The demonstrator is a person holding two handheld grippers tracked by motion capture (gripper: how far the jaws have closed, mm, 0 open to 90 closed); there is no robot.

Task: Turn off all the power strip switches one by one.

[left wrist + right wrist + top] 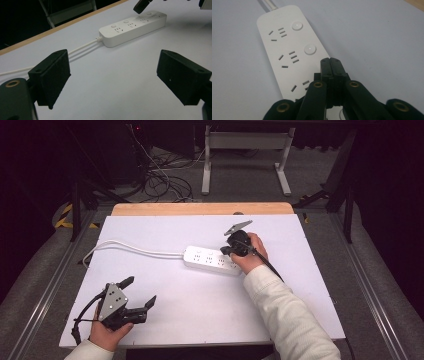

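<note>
The power strip (212,259) lies mid-desk, long axis left-right. The right tongs (330,65), clenched and empty, hover above its right-end button. The left tongs (141,292), released, rest well apart.

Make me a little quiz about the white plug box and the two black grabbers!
1. True or false: the right gripper has its jaws shut.
2. Which gripper is over the power strip: A left, B right?
3. Fill in: the left gripper has its jaws ____.

Key: 1 true. 2 B; in the right gripper view its closed tips are over the strip's end near the third button. 3 open, with bare table between them.
</note>
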